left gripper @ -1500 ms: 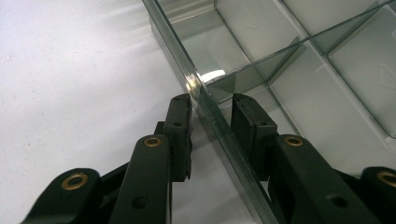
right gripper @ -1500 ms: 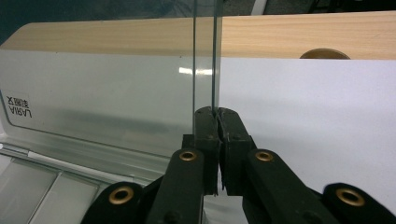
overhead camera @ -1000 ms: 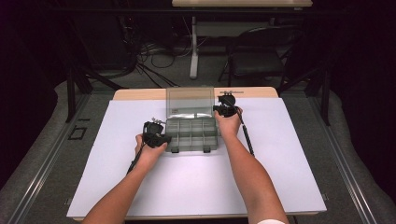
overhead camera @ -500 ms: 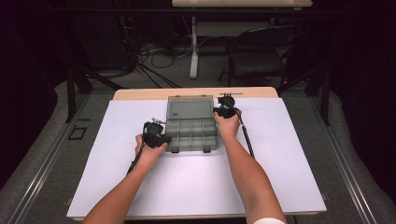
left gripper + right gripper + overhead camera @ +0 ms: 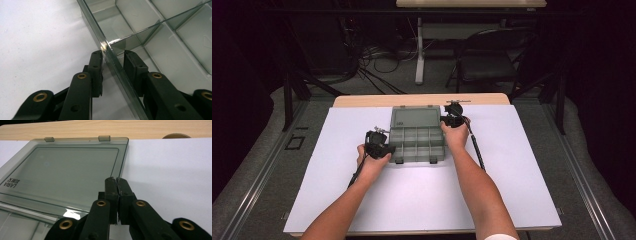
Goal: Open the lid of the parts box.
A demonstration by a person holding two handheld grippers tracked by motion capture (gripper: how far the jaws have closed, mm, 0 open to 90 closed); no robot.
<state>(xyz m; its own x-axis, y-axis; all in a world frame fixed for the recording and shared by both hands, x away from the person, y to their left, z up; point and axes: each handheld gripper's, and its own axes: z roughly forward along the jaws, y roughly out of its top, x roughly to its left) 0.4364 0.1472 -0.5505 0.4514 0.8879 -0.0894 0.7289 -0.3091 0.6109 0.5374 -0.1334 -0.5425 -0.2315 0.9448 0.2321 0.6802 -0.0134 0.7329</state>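
**Three cameras, one box**

The high view looks forward and down from above the near edge, taking in the whole table [image 5: 512,200]. Each gripper view sits close, low over the surface: the left at the compartment box [image 5: 150,37] wall, the right across its open lid [image 5: 70,167]. All share that box.

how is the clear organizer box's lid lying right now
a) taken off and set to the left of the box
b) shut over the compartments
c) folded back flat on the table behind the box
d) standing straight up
c, the lid lies flat on the white table behind the open box, its two latch tabs at the far edge in the right gripper view.
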